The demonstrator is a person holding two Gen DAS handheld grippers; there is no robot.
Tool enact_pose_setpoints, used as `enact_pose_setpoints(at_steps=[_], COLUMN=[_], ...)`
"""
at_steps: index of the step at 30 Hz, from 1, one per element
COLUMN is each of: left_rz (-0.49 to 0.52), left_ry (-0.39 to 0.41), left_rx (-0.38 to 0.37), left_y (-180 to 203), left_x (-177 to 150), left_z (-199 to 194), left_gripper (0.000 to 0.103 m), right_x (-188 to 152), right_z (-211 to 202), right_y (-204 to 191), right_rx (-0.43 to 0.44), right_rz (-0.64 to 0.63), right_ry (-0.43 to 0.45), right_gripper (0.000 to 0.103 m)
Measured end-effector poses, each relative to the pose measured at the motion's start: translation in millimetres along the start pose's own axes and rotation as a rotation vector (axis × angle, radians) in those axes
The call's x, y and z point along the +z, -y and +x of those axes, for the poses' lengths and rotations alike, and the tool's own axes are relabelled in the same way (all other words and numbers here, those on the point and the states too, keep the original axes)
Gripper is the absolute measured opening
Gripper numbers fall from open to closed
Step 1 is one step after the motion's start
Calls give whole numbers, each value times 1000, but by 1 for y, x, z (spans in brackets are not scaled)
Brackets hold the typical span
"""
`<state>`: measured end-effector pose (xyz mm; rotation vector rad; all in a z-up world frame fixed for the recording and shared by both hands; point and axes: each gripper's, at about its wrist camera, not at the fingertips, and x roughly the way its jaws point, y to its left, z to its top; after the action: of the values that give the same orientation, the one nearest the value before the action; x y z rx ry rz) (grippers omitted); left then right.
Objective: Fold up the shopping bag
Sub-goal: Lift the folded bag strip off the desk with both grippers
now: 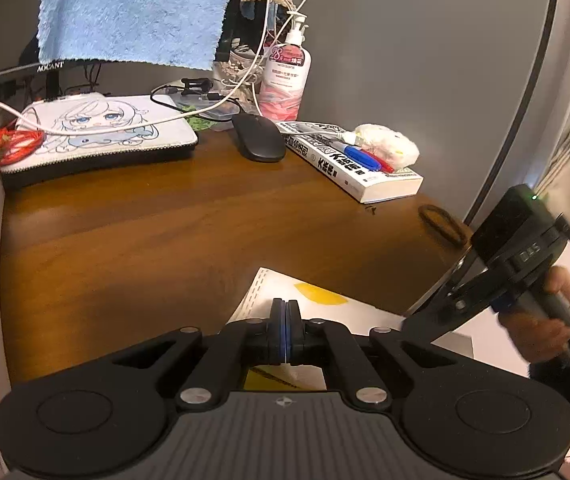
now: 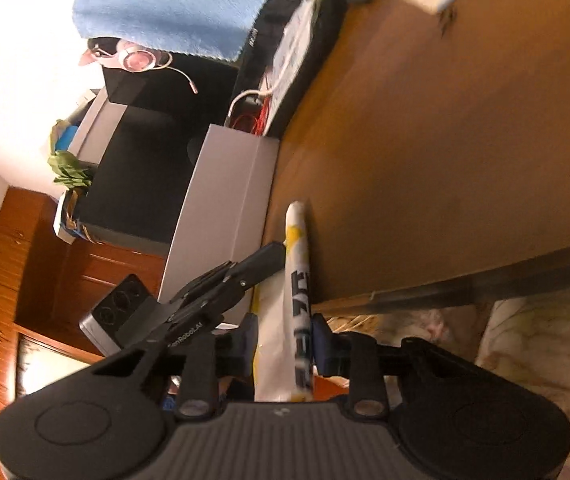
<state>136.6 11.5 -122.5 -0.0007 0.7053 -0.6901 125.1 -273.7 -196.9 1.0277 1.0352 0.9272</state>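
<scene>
The shopping bag (image 1: 317, 298) is white with a yellow patch and a stitched edge, and it lies over the near edge of the wooden desk (image 1: 165, 240). My left gripper (image 1: 285, 332) is shut on it, pads pressed together over a thin layer. In the right wrist view the bag (image 2: 299, 276) shows as a folded white strip with yellow marks and black lettering. It runs between the pads of my right gripper (image 2: 285, 340), which is shut on it. The left gripper's fingers (image 2: 273, 252) meet the bag's side. A hand (image 1: 541, 324) holds the right gripper's body (image 1: 521, 248).
At the back of the desk lie a black mouse (image 1: 259, 142), a book (image 1: 349, 160) with pens and a plush on it, a printed pouch (image 1: 101, 128) and a pump bottle (image 1: 287, 72). A white box (image 2: 225, 200) stands at the left. A hair tie (image 1: 443, 224) lies near the right edge.
</scene>
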Motion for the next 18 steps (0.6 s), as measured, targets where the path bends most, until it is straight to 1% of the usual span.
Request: enact_pose_setpoints(at_steps=[3,4,5,6,8,11,13,15,16,17,18], left_rz=[-23,-32,-41,-61,-110,-215,-272,-322,-337,-351,-358], left_ry=[5,10,16,22,35,86,141,211,240,267,281], left_rx=[-13,-17,-24,-40,-79,-175,-236,-283,-285,-286,-285], left_y=[-2,-2,-3,-6,-12,-21,-24,-27,-27,-26,-26], left_x=[-2,-2,-3,-4,-6,-4,0,6,8,9,11], left_z=[-1,-2,-3,-3,-5,-18,-33,-51,-59,-67,-72], left_gripper=[3,3,3,3,3,7,25,65,80,85,87], right_x=[-1,-1,-2,-3,-7,-11,-14,-16,-15,-15,-14], right_z=[14,18,22,26,27,20,12,3,-3,-9,-16], right_y=[0,0,0,1,0,-5,-14,-24,-29,-34,-38], right_rx=[15,19,22,25,21,24,41,55,59,63,78], right_rz=[30,40,52,65,69,57,27,-10,-33,-51,-65], right_ry=[-13,-17,-21,-25,-15,9,39,76,98,127,152], right_gripper=[28,26,22,10,9,9,9,9,9,9,9])
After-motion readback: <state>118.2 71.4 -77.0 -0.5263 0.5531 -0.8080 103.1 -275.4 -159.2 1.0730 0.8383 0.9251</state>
